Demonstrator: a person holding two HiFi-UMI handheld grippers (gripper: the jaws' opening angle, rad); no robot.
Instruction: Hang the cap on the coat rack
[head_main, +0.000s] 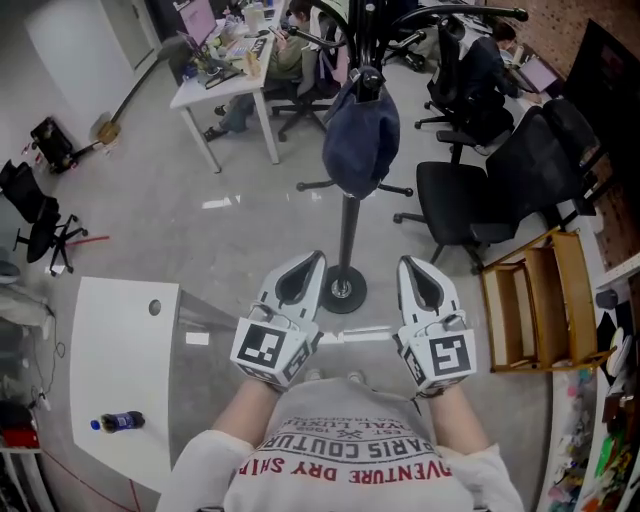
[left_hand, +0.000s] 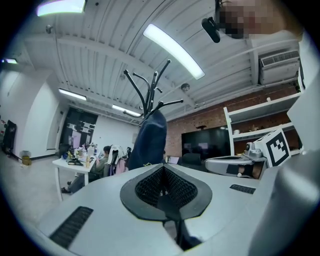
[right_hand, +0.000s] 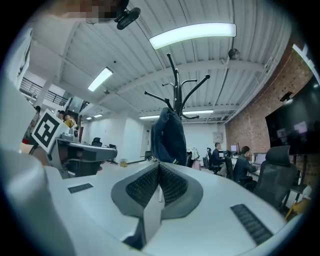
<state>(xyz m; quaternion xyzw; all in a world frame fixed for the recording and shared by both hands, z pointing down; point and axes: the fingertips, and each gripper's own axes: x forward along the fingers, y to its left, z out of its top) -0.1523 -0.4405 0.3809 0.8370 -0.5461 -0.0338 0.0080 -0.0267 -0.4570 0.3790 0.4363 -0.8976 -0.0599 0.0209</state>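
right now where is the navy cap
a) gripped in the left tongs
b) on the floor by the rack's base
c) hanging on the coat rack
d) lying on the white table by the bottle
c: the navy cap hangs from a hook on the coat rack, while the left tongs and right tongs are shut, empty and clear of it.

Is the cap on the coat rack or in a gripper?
On the rack: the cap hangs from a hook of the coat rack, held by nothing else.

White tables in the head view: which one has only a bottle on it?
The near white table at lower left, bearing one dark plastic bottle; the far white desk is cluttered, with people seated there.
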